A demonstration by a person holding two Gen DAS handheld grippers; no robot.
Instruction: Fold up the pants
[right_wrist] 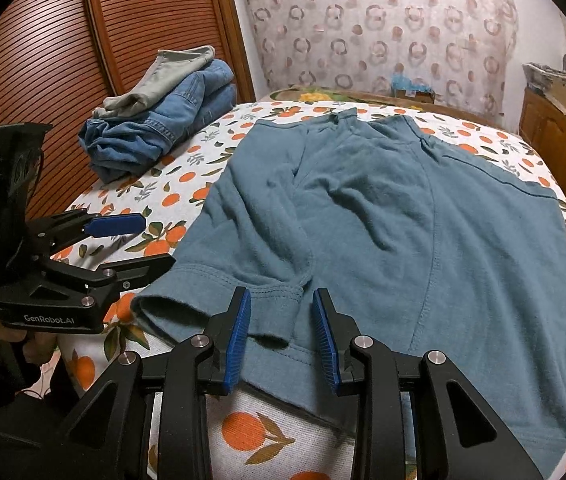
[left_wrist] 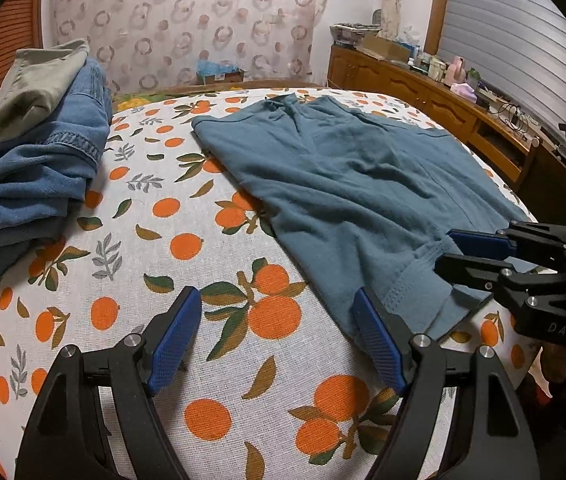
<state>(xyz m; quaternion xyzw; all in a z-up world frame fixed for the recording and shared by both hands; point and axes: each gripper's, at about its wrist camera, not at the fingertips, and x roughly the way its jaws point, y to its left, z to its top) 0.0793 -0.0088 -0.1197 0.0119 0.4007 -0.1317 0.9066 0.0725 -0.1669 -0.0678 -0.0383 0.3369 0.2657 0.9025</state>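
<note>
A: Where are the teal pants (right_wrist: 383,216) lying right now?

B: They are lying spread out on the bed (left_wrist: 155,208), on the white sheet printed with oranges and leaves. The waistband is pointing toward the far end, and the leg cuffs are lying at the near edge, close to both tools.

A: How is the left hand-held gripper (left_wrist: 277,340) standing?

B: Its blue pads are standing wide apart, with nothing pinched. One pad is hovering over the bare sheet, and the other is sitting just at the edge of the near cuff. In the right wrist view it (right_wrist: 143,242) is showing from the side, a hand (right_wrist: 11,340) holding its grip, jaws parted beside the corner of the cuff.

A: And the right hand-held gripper (right_wrist: 282,336)?

B: Its fingers are standing partly spread, narrower than the left one's. They are hovering over the hem where the two legs meet. The cloth is lying beneath and between the pads, but I cannot see them pressing on it. From the left wrist view it (left_wrist: 449,250) is reaching in over the same cuff.

A: Anything else lying on the bed?

B: A pile of folded clothes (right_wrist: 163,120) is sitting well apart at the far left corner: blue denim with a grey-green garment on top. A wooden cabinet (left_wrist: 423,92) is running along the right wall.
</note>
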